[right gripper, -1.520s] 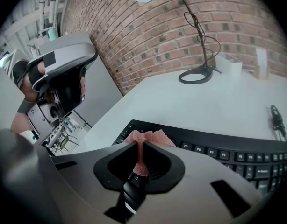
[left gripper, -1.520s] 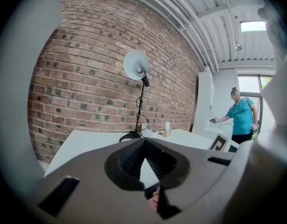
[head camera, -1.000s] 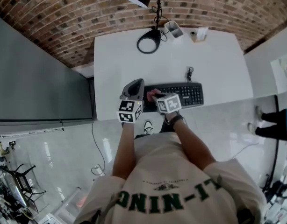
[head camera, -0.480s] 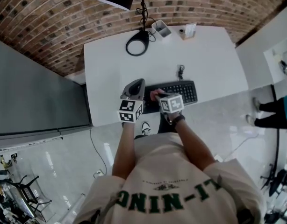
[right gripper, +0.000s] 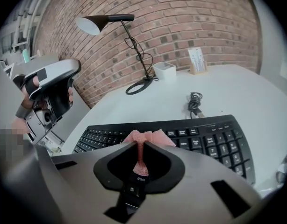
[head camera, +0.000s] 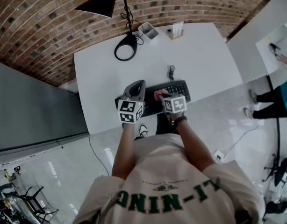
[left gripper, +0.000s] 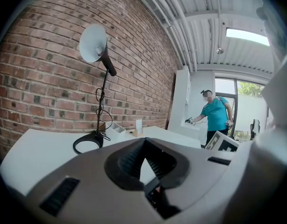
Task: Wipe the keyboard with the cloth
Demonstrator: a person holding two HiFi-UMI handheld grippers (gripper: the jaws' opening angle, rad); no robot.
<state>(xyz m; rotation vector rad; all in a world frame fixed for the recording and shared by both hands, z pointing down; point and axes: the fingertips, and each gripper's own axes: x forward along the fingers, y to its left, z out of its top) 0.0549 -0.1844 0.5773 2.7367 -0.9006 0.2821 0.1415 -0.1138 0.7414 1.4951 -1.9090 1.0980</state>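
The black keyboard point(head camera: 178, 88) lies near the front edge of the white table point(head camera: 204, 55). My right gripper point(head camera: 158, 95) is shut on a pink cloth point(head camera: 161, 94) and holds it on the keys left of the keyboard's middle. In the right gripper view the cloth point(right gripper: 148, 136) bunches out past the closed tips of the right gripper point(right gripper: 139, 143), pressed on the keyboard point(right gripper: 209, 134). My left gripper point(head camera: 135, 85) hovers over the keyboard's left end, shut and holding nothing. The left gripper point(left gripper: 144, 142) points level across the table toward the brick wall.
A black desk lamp stands at the back with its round base point(head camera: 125, 47) and its shade point(head camera: 99, 4). Beside the lamp sit a white box point(head camera: 148, 30) and a card holder point(head camera: 177, 30). The coiled keyboard cable point(head camera: 171, 72) lies behind the keyboard. A person in teal point(head camera: 281, 94) stands to the right.
The head view has swung, so the table sits further left and higher in frame. Both grippers keep their places over the keyboard, the right still holding the cloth.
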